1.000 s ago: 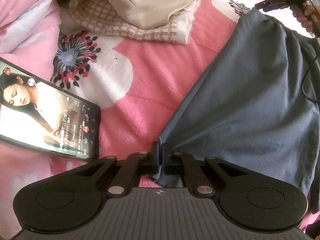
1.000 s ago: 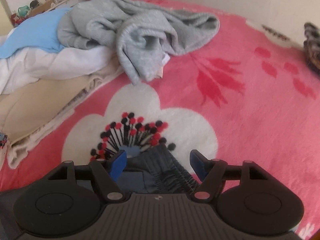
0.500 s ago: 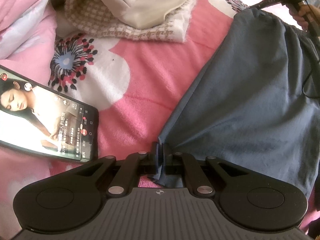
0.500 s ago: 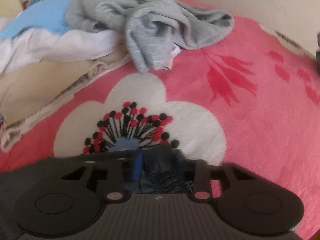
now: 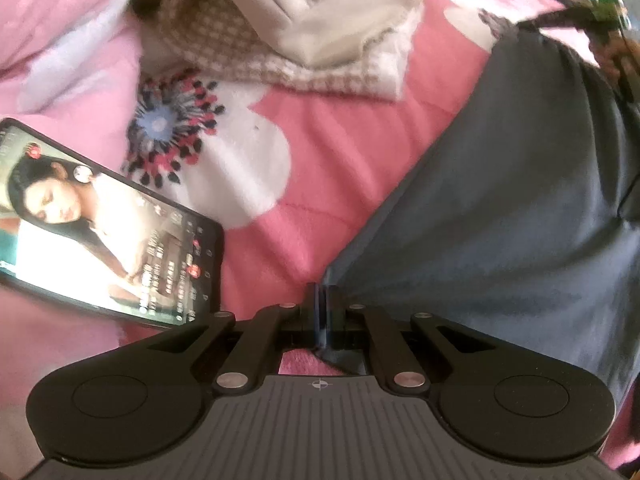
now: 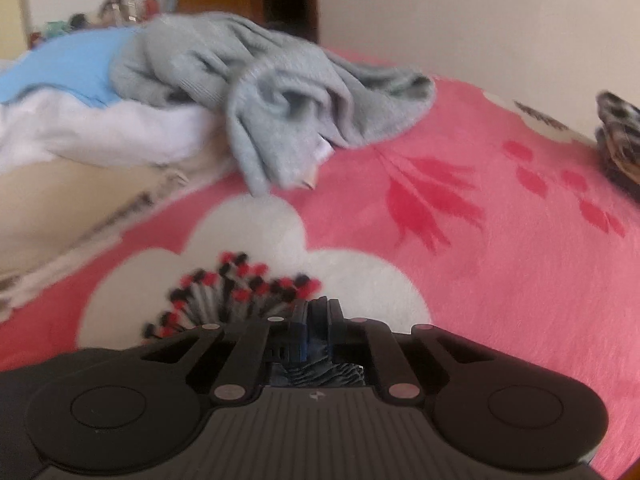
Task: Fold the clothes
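On a pink flowered fleece blanket (image 5: 360, 168), the left tongs (image 5: 320, 312) pinch a corner of the dark blue-grey cotton shorts (image 5: 500, 220). The right tongs (image 6: 318, 320), jaws just closing, clamp the gathered waistband. Only the left view shows a lit smartphone (image 5: 108, 232), its text unreadable; the right shows a crumpled grey sweater (image 6: 280, 92).

fleecy pink blanket (image 6: 500, 264); matt dark cloth shorts (image 5: 500, 208); glossy phone (image 5: 100, 232).
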Demonstrator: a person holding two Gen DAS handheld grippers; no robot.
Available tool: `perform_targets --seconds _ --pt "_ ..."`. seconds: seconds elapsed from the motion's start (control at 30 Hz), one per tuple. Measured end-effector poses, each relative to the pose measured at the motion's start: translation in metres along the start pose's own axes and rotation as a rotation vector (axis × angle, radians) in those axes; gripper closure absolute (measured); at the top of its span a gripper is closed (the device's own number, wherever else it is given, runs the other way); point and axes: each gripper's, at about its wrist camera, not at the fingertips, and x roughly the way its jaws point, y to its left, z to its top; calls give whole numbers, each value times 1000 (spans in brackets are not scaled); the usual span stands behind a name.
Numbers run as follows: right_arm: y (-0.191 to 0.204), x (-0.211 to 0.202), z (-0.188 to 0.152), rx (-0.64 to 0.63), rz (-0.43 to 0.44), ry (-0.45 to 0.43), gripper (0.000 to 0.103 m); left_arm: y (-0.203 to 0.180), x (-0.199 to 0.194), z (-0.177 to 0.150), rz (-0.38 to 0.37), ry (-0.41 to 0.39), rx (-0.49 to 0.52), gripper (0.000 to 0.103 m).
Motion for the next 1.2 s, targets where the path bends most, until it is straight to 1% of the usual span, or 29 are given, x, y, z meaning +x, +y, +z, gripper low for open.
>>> perform_targets --seconds 0.03,0.1,0.17,0.2,0.23,0.27,0.33,0.47,0.53,0.63,0.7,0.73,0.8,0.87,0.93,1.0,1.03,1.1,1.13,1.2 --pt "-3 -1 -1 36 0 -5 85 -1 0 0 2 3 10 100" --pt "-11 -7 -2 110 3 -20 77 -3 -1 -1 4 9 29 95" --pt "-21 -21 -3 187 13 -44 71 -1 -2 0 -1 25 25 77" --pt "-26 -31 -5 221 13 -61 67 1 -4 -1 -4 31 14 73" --pt "-31 -44 -7 253 16 -85 67 2 -7 -1 -5 34 5 65" --pt "-37 -58 -9 284 21 -109 67 4 -11 -2 -4 33 3 61" --pt "-48 -91 -17 354 42 -169 67 6 -20 -3 3 19 17 60" --pt "-64 -169 -43 477 91 -299 66 9 -42 3 26 -58 81 56" --pt "-64 -207 -56 497 122 -345 66 11 -53 6 35 -98 113 56" --pt "-58 -262 -78 503 163 -381 66 7 -65 21 7 -195 148 55" --pt "-53 -294 -93 505 162 -390 66 -5 -67 33 -59 -245 161 55" --pt "-49 -312 -102 504 152 -392 66 -14 -65 40 -113 -257 165 55" --pt "-42 -343 -122 502 117 -389 66 -38 -58 49 -239 -253 192 55" --pt "-37 -372 -146 511 64 -373 66 -71 -50 54 -356 -244 254 55" --pt "-35 -390 -174 548 -5 -329 64 -108 -43 54 -470 -237 343 55" --pt "-33 -406 -205 591 -74 -278 63 -142 -40 50 -591 -211 415 55" --pt "-31 -409 -222 620 -114 -246 63 -159 -38 46 -656 -182 448 55" --pt "-26 -409 -256 683 -152 -182 63 -188 -33 37 -754 -105 510 55" --pt "-24 -407 -273 717 -165 -148 62 -201 -31 32 -795 -68 543 55" --pt "-17 -402 -307 778 -189 -80 62 -219 -30 18 -828 -42 616 55"
